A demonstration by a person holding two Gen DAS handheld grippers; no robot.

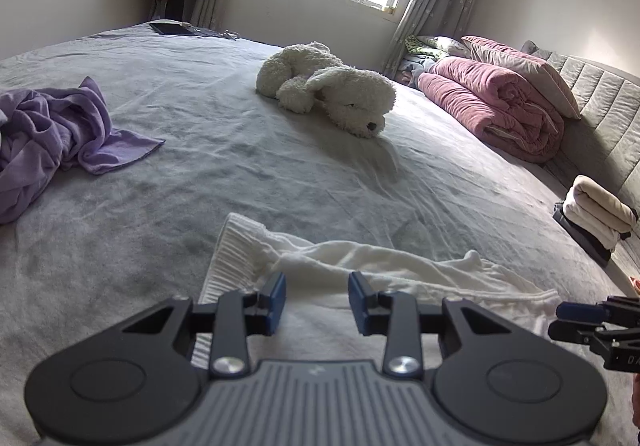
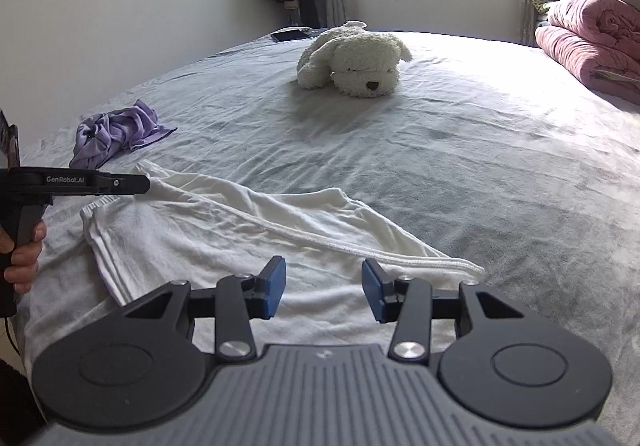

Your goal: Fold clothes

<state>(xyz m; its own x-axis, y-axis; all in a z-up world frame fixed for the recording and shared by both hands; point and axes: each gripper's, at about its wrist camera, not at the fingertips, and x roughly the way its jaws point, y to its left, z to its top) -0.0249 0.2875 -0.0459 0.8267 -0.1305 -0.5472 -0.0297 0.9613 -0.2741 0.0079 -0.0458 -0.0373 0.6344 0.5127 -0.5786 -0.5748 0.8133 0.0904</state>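
We are hovering both grippers, left gripper [image 1: 317, 302] and right gripper [image 2: 324, 291], fingers parted and gripping nothing, over the white garment [image 2: 224, 230] lying rumpled on the bed [image 2: 460, 166]. Pinching one layer only risks dragging it crooked.

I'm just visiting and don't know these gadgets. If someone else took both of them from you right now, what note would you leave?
Left gripper: jaws apart, nothing between them, over the near edge of the white garment.
Right gripper: jaws apart, empty, over the same garment, further to the right.
White garment: spread across the near side of the bed, partly flattened, one edge turned over, still wrinkled.
Purple garment: crumpled heap at the left, untouched.
Folded stack: at the bed's right edge, apparently finished.
Left to do: finish folding the white one, then the purple one. The stuffed dog lies further back, out of the way.
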